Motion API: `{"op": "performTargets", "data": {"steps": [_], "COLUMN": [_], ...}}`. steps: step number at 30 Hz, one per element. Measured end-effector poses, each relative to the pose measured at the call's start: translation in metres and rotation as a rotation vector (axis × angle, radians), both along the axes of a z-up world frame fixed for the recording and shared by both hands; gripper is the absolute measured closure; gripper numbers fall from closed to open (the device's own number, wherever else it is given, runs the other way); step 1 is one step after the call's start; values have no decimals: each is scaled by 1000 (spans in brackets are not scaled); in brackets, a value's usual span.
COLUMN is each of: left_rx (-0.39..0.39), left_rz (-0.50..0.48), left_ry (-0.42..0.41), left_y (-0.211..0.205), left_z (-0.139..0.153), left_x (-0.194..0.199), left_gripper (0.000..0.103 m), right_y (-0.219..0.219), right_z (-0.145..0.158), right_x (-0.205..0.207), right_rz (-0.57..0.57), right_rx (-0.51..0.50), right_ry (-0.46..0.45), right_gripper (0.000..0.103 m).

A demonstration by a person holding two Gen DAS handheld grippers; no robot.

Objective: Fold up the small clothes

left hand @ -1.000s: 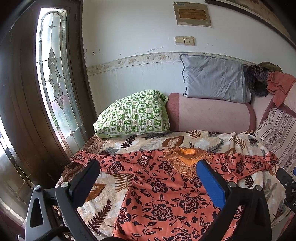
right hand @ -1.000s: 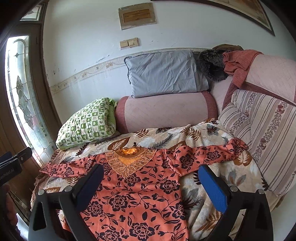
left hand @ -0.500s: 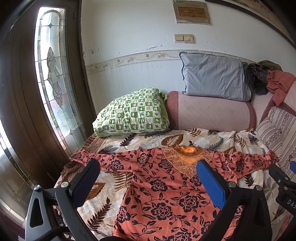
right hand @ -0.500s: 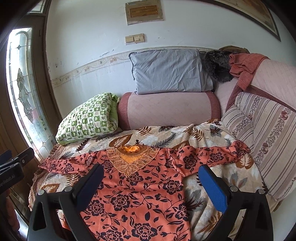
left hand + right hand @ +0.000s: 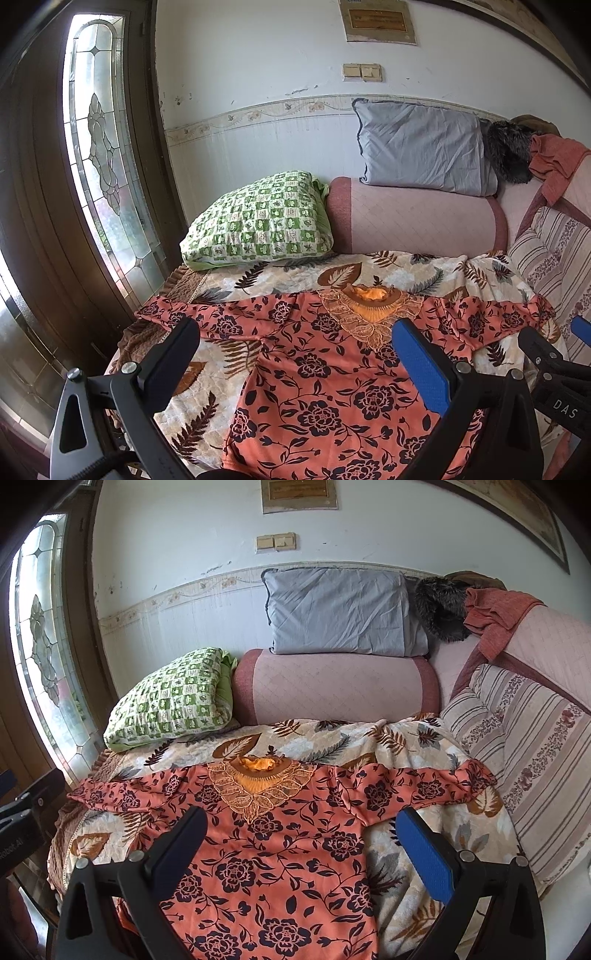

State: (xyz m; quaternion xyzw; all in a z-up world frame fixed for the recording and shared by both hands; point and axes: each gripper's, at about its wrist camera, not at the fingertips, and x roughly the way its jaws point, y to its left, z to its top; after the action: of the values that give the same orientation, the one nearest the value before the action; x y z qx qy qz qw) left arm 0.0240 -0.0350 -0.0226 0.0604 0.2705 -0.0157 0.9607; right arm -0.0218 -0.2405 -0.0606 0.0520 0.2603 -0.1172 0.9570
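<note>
Orange floral top spread flat on the bed, both hand-held grippers poised above its near part, jaws apart.

The orange floral top point(image 5: 280, 853) lies front up on the leaf-print blanket point(image 5: 402, 746), neckline toward the far side, sleeves stretched left and right. The left sleeve tip reaches the blanket's left edge beside the glazed door point(image 5: 107, 177); the right sleeve tip ends just short of the striped cushion point(image 5: 532, 753). Bare blanket shows between neckline and the pink bolster point(image 5: 332, 686). The green checked pillow point(image 5: 258, 221) sits far left, the grey pillow point(image 5: 340, 613) on top of the bolster. The left hand-held gripper point(image 5: 295, 347) and right hand-held gripper point(image 5: 301, 830) are both wide open, holding nothing.
</note>
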Motion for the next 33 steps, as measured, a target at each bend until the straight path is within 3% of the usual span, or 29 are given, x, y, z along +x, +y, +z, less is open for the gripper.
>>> {"op": "performTargets", "data": {"steps": [28, 31, 33], "left_rx": [18, -4, -66], "left_rz": [-8, -28, -62], "left_ry": [41, 73, 171], "left_y": [-12, -12, -10], "left_z": [-20, -32, -53], "left_x": [26, 41, 65], "left_gripper": [0, 0, 0], "right_y": [-12, -21, -37], "right_z": [-17, -23, -30], "right_x": [25, 34, 40], "right_rz": [4, -11, -18], "right_rx": [18, 24, 51], "right_ry": [38, 47, 50], "right_gripper": [0, 0, 0]}}
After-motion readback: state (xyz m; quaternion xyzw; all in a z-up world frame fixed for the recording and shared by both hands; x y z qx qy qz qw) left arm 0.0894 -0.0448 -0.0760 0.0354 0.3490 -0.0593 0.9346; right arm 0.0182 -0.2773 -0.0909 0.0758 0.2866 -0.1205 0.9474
